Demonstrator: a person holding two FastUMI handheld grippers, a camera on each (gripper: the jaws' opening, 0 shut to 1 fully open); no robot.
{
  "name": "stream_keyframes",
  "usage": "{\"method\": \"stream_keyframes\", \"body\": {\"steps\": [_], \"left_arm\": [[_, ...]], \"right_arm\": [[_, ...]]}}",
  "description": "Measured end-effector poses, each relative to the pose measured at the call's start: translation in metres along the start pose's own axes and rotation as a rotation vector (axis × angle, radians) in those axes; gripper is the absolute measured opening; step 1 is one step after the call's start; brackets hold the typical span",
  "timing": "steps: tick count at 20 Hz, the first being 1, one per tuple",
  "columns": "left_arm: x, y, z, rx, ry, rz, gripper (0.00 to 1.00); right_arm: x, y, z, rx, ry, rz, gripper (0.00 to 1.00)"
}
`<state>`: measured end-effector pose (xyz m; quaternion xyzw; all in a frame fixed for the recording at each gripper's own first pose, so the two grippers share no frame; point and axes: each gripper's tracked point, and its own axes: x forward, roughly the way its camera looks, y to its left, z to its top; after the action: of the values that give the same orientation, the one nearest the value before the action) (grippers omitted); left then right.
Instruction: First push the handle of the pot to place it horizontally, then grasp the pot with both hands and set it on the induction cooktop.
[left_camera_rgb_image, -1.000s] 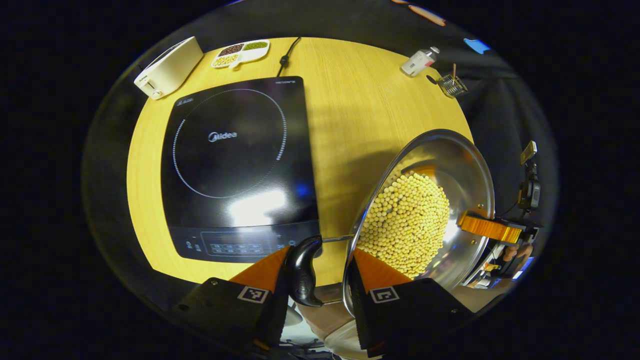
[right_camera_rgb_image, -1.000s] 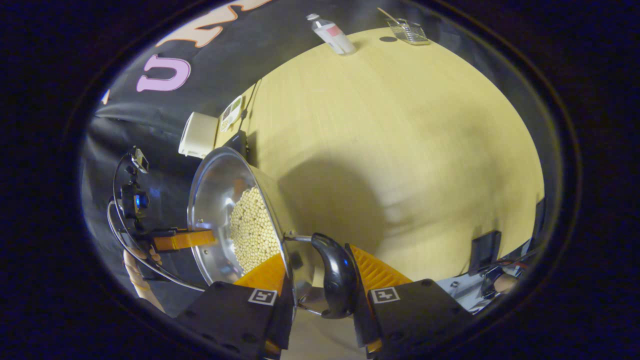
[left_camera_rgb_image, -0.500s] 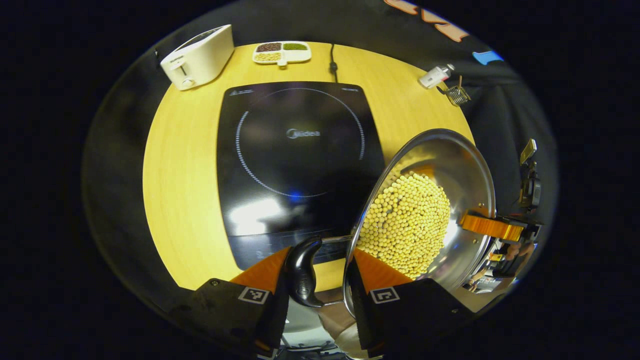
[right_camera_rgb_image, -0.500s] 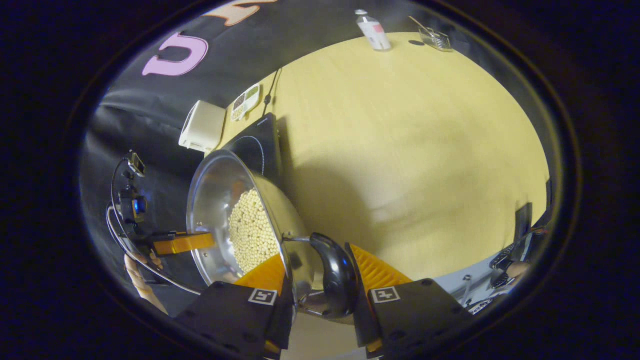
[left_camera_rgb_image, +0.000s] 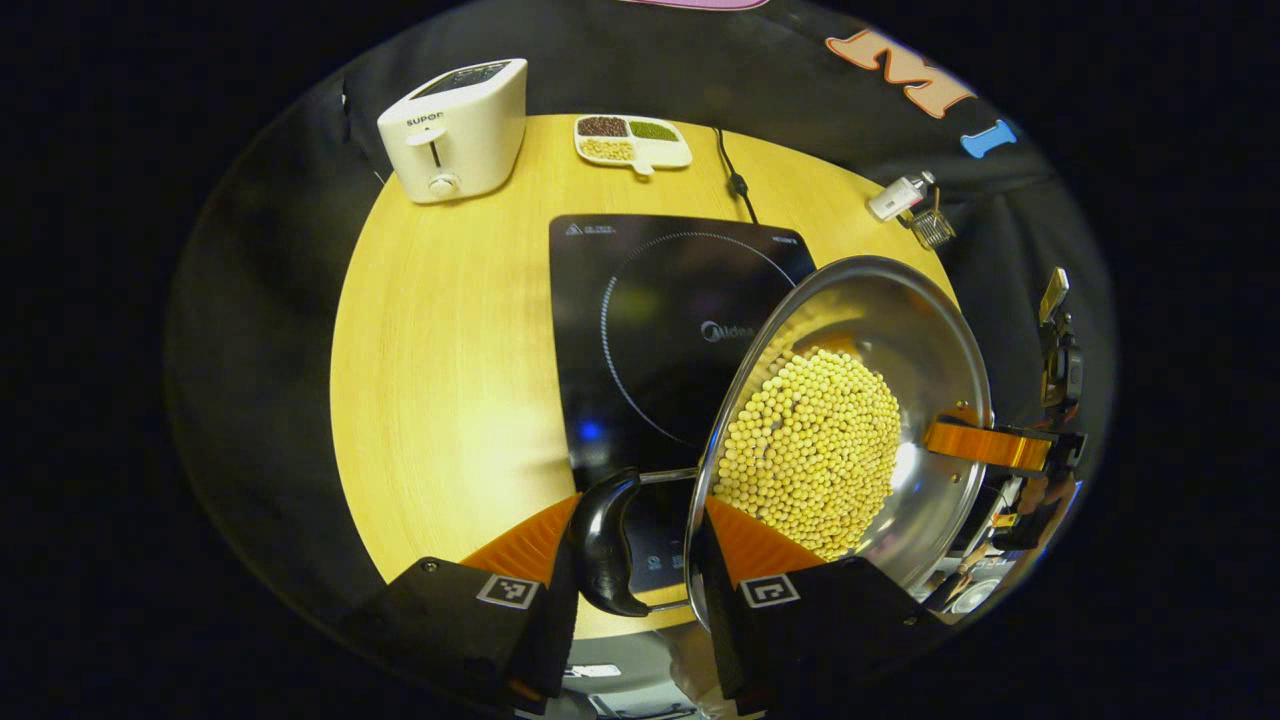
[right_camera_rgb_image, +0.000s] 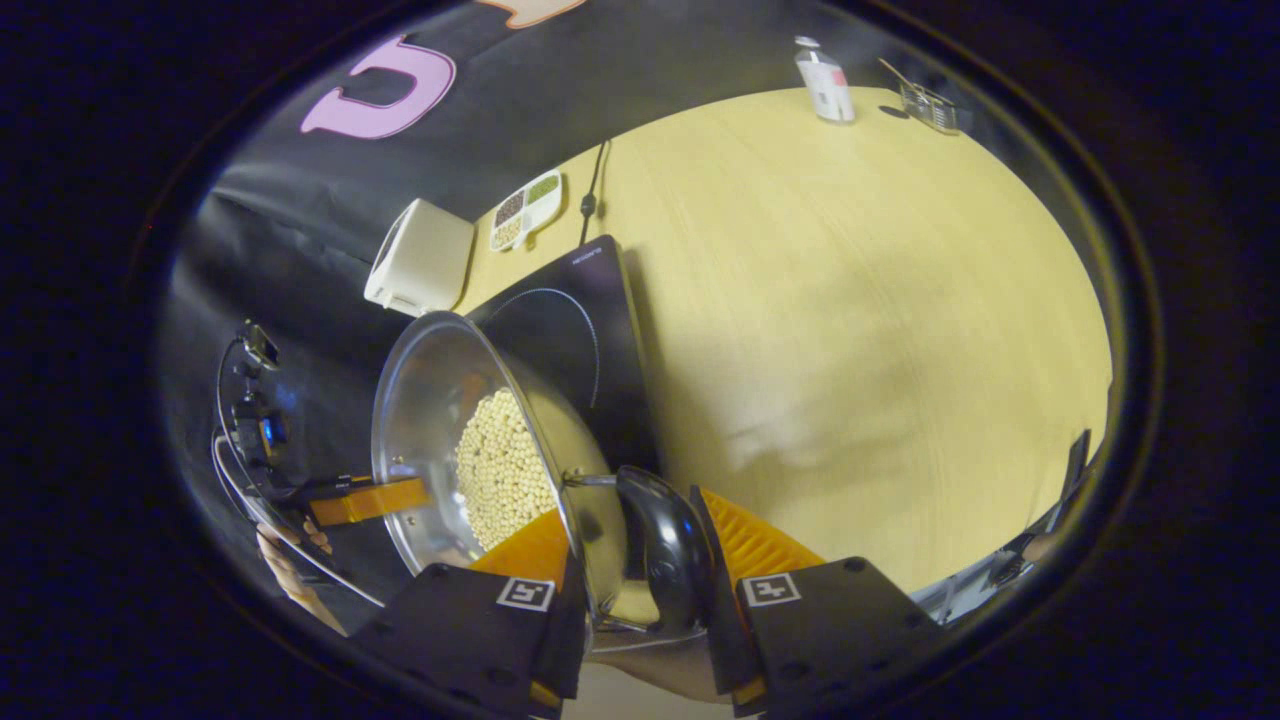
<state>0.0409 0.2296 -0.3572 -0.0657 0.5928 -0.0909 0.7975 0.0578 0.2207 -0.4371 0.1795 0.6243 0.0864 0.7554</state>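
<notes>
A steel pot (left_camera_rgb_image: 930, 330) holding yellow beans (left_camera_rgb_image: 815, 450) hangs tilted in the air, partly above the black induction cooktop (left_camera_rgb_image: 650, 310). My left gripper (left_camera_rgb_image: 640, 505) is shut on the pot, with its black side handle (left_camera_rgb_image: 603, 545) and the rim between the fingers. At the far rim the other gripper's finger (left_camera_rgb_image: 985, 446) grips the pot. In the right gripper view, my right gripper (right_camera_rgb_image: 630, 512) is shut on the pot (right_camera_rgb_image: 430, 400) at its other black handle (right_camera_rgb_image: 668, 550). Beyond the pot lies the cooktop (right_camera_rgb_image: 575, 330). The left gripper (right_camera_rgb_image: 365, 500) and a hand (right_camera_rgb_image: 285, 565) show farther off.
On the round wooden table (left_camera_rgb_image: 450, 350) stand a white toaster (left_camera_rgb_image: 455, 130), a divided dish of beans (left_camera_rgb_image: 632, 140), a small bottle (left_camera_rgb_image: 898, 196) and a wire basket (left_camera_rgb_image: 932, 228) along the back edge. The cooktop's cord (left_camera_rgb_image: 735, 180) runs off behind it.
Both grippers have carried the pot sideways toward the cooktop. The cooktop now lies under the pot's near side; before it lay apart from the pot.
</notes>
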Motion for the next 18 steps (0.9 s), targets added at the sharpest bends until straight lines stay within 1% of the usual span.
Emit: {"method": "stream_keyframes", "body": {"steps": [1, 2, 6, 10, 11, 16, 18], "left_arm": [[0.003, 0.005, 0.004, -0.003, -0.008, 0.003, 0.59], [0.006, 0.01, 0.009, -0.011, -0.018, 0.009, 0.6], [0.012, 0.023, 0.024, -0.032, -0.042, 0.042, 0.59], [0.017, 0.032, 0.046, 0.005, -0.084, 0.078, 0.6], [0.018, 0.034, 0.049, 0.008, -0.093, 0.082, 0.58], [0.017, 0.035, 0.06, 0.004, -0.128, 0.096, 0.59], [0.03, 0.041, 0.073, 0.008, -0.141, 0.107, 0.59]], "right_arm": [[0.006, 0.003, 0.007, 0.0, -0.007, 0.002, 0.47], [0.012, 0.005, 0.011, 0.008, -0.012, 0.0, 0.53], [0.034, 0.01, 0.032, 0.017, -0.049, -0.017, 0.53], [0.05, 0.015, 0.048, 0.029, -0.07, -0.023, 0.53], [0.053, 0.016, 0.052, 0.038, -0.07, -0.023, 0.53], [0.067, 0.017, 0.07, 0.055, -0.11, -0.033, 0.53], [0.071, 0.017, 0.073, 0.06, -0.121, -0.03, 0.53]]}}
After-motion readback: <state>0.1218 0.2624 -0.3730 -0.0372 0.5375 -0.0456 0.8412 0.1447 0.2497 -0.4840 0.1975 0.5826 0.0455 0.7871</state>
